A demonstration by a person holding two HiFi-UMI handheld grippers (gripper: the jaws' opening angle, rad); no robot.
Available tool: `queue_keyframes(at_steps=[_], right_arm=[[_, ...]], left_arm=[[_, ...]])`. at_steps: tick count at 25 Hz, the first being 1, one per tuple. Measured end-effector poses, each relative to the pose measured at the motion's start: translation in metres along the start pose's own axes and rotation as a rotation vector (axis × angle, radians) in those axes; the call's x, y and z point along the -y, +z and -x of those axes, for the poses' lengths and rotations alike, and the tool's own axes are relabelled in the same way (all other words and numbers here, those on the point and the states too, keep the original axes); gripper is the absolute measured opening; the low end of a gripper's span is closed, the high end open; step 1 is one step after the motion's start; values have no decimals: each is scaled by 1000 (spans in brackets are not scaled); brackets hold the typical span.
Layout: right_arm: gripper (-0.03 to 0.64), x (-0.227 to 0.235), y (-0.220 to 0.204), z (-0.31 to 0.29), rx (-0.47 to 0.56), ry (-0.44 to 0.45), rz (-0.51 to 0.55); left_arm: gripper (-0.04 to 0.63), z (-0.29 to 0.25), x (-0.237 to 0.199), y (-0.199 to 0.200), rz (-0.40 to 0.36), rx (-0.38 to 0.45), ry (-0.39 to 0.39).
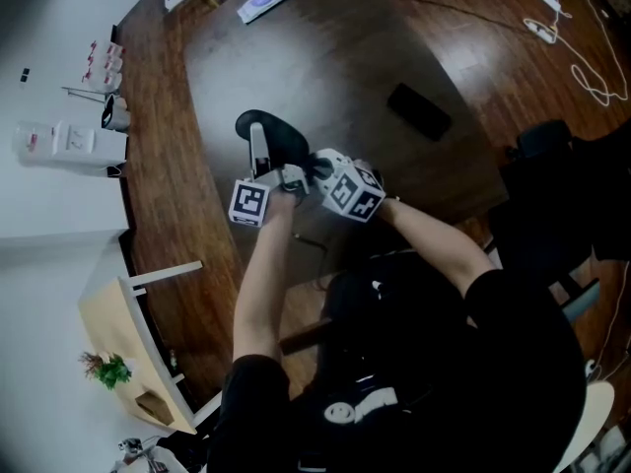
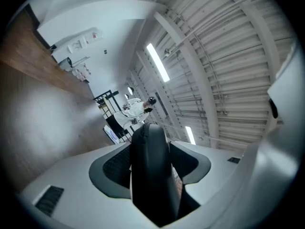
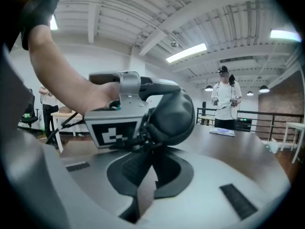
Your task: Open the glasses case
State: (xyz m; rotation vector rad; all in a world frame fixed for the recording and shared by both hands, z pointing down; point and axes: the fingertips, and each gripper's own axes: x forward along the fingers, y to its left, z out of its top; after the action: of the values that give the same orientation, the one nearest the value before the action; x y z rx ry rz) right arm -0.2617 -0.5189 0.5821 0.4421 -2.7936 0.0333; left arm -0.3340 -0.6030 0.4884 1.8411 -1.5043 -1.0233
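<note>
— Hidden in head view?
— Near end of glasses case (image 1: 274, 138), behind left gripper (image 1: 261, 161); pinch of right gripper (image 3: 148, 147) under the case, too small to tell.
— By the table's (image 1: 335, 67) far edge?
— Some pale flat item (image 1: 265, 0); too blurred to name.

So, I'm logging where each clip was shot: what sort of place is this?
Probably an open, loft-style workshop or lab. It has exposed white ceiling beams with strip lights, a big wooden table, and another person standing beyond it.

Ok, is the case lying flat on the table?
No, the left gripper holds the case up in the air, above the table.
</note>
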Motion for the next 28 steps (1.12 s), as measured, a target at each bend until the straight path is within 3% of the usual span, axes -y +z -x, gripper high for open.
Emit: queue_keyframes(at_steps=[2, 5, 8, 10, 12, 13, 14, 16, 21, 28], right_arm=[[5, 13, -3, 9, -15, -22, 46], [5, 47, 3, 33, -24, -98, 199], [5, 74, 16, 59, -58, -166, 467], [5, 89, 22, 71, -87, -200, 611], [5, 99, 25, 78, -115, -220, 737], [5, 101, 25, 79, -130, -223, 805], [5, 101, 26, 80, -144, -220, 871], [5, 95, 26, 78, -164, -198, 983], [5, 70, 32, 80, -123, -132, 1124], [5, 41, 65, 81, 9, -84, 1211]], left_arm=[[264, 2, 13, -6, -47, -101, -81], [282, 12, 22, -18, -271, -363, -203], [288, 20, 20, -18, -602, -558, -262], [339, 24, 19, -21, -880, -691, -295], [347, 34, 11, -39, -1189, -893, -350], [348, 40, 5, -51, -1316, -988, -384], [348, 46, 1, -63, -1396, -1062, -419], [348, 55, 0, -88, -1422, -1144, -476], [399, 61, -2, -124, -1279, -1197, -477], [399, 78, 35, -159, -1169, -1269, -712]])
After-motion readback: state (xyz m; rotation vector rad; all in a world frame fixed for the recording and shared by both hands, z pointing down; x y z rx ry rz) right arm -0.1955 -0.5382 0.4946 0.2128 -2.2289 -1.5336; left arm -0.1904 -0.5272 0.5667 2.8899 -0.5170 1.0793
